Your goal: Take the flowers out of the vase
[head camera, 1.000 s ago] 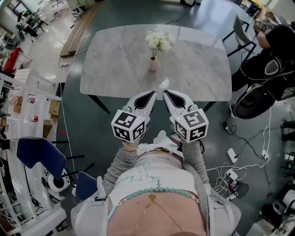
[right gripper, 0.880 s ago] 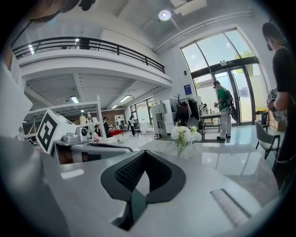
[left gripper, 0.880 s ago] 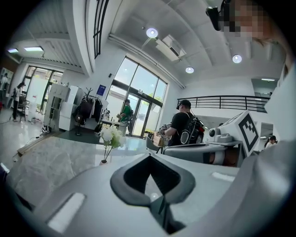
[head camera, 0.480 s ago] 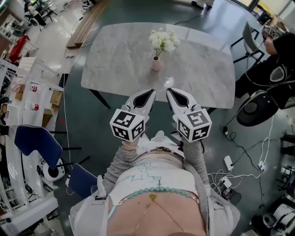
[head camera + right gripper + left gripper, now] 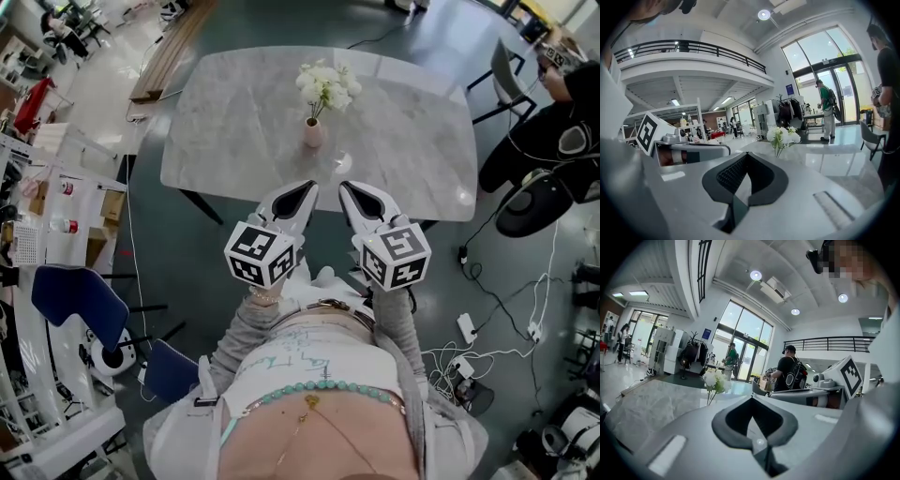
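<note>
Flowers: white blooms [image 5: 326,84] on thin green stems, standing in a small pink vase [image 5: 313,133].
Vase place: near the middle of the marble table [image 5: 234,122], well in from every edge and both near corners.
Left gripper [image 5: 298,195]: jaws pressed together with nothing between them. I hold it over the table's near edge, well apart from the vase.
Right gripper [image 5: 354,195]: jaws pressed together, also empty. It sits just beside the left one at the same near edge.
Direction to the flowers: straight ahead, away from the near edge, on a line running between my two grippers. Both grippers toe inward. In the left gripper view the flowers [image 5: 715,380] therefore sit left of the jaw line, and in the right gripper view they [image 5: 783,136] sit right of it.
Long axis: the stems stand roughly upright out of the vase neck, so I judge the pull must go upward along them.
Nearer hand: nearly equal. The left tip lines up a shade better with the vase, in my judgement.
Vase in gripper views: hidden behind each gripper's own body, with only blooms and upper stems showing.
Next need: I judge both jaws must spread before either can take the stems.
</note>
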The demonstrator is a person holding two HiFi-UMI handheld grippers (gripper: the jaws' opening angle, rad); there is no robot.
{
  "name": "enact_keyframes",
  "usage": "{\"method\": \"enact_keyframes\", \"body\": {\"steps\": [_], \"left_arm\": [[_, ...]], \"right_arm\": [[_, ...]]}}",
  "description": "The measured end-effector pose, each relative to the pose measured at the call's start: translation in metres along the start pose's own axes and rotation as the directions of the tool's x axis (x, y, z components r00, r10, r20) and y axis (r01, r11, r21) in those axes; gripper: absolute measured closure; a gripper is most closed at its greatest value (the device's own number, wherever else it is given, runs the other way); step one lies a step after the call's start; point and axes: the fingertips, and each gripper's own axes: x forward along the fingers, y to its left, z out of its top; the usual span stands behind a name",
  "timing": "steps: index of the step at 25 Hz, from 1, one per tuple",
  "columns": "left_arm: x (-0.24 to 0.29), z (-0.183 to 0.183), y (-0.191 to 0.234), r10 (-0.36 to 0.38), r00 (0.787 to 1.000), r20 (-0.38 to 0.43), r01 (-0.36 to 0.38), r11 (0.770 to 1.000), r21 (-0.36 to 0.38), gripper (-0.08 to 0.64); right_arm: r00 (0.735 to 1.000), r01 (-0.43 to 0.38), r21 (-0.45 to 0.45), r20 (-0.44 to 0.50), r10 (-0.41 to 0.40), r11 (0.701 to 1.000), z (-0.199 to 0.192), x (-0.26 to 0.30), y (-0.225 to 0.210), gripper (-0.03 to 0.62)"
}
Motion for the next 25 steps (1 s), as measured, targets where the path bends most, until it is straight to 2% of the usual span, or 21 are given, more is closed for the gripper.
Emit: {"method": "enact_keyframes", "body": {"steps": [8,16,25], "left_arm": [[0.022,0.007,0.028,-0.033,0.999,-0.022,0.033,0.999,0.011,0.56],[0.051,0.018,0.058,-0.097,0.994,-0.053,0.098,0.995,0.014,0.56],[0.076,0.025,0.095,-0.162,0.983,-0.084,0.164,0.986,0.015,0.56]], "right_arm": [[1.0,0.018,0.001,-0.011,-0.018,1.0,0.011,0.029,-0.015,0.566],[0.999,0.043,0.012,-0.012,-0.042,0.999,0.026,0.068,-0.031,0.566],[0.994,0.102,0.028,-0.038,-0.101,0.994,0.03,0.102,-0.052,0.566]]}}
